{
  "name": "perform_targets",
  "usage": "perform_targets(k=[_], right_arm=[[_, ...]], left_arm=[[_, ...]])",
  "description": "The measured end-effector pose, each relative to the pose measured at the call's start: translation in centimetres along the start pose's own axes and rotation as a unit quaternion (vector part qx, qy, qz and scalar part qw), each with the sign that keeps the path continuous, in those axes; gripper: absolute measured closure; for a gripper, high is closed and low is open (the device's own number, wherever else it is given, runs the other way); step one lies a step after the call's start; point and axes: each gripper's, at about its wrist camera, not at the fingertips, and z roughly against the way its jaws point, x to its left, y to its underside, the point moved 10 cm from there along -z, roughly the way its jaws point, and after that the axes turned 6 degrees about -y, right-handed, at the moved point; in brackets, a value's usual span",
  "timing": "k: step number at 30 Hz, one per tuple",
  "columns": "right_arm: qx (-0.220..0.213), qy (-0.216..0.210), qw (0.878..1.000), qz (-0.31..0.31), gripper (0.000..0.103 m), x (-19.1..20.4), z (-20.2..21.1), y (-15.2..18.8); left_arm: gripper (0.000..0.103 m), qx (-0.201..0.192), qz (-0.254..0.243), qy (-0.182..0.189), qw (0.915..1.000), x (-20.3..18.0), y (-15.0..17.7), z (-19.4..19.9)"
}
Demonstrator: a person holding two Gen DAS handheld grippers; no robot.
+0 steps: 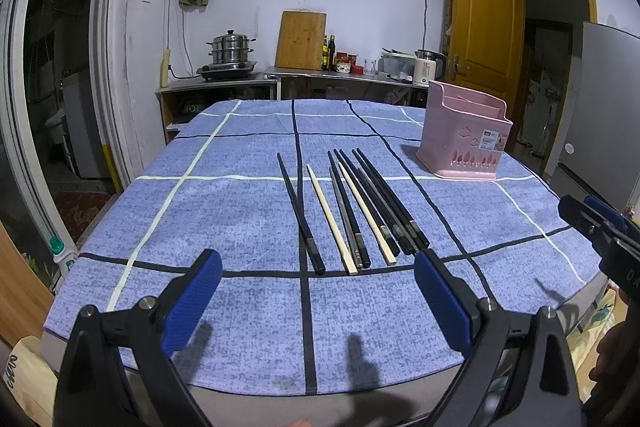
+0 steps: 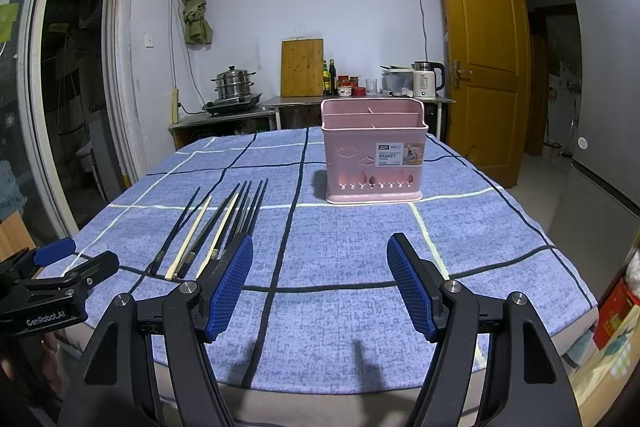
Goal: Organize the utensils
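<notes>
Several chopsticks (image 1: 352,211), black and pale wood, lie side by side on the blue checked tablecloth (image 1: 224,211). A pink divided utensil basket (image 1: 464,137) stands upright beyond them to the right. My left gripper (image 1: 318,267) hovers open just short of the chopsticks' near ends, holding nothing. In the right wrist view the basket (image 2: 374,155) is straight ahead and the chopsticks (image 2: 216,231) lie to the left. My right gripper (image 2: 320,247) is open and empty over the cloth, its left finger (image 2: 230,287) hiding some chopstick ends.
The table's near edge (image 2: 320,391) lies below both grippers. Behind the table stand a steel counter (image 1: 224,85) with a steamer pot (image 1: 232,51), cutting board, bottles and kettle. A fridge (image 2: 600,147) and yellow door (image 2: 480,59) are on the right.
</notes>
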Motion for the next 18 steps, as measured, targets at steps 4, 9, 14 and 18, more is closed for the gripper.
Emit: perform_targets(k=[4, 9, 14, 18], right_arm=[[0.0, 0.0, 1.0, 0.001, 0.033, 0.04, 0.05, -0.04], [0.0, 0.0, 1.0, 0.001, 0.033, 0.02, 0.02, -0.08], [0.0, 0.001, 1.0, 0.0, 0.033, 0.02, 0.02, -0.05], [0.001, 0.001, 1.0, 0.001, 0.033, 0.08, 0.05, -0.1]], left_arm=[[0.005, 0.0, -0.001, 0.001, 1.0, -0.06, 0.06, 0.01], [0.005, 0.0, -0.001, 0.001, 1.0, -0.11, 0.06, 0.05], [0.005, 0.001, -0.003, 0.003, 1.0, -0.25, 0.11, 0.1], [0.005, 0.002, -0.002, 0.003, 1.0, -0.28, 0.12, 0.08]])
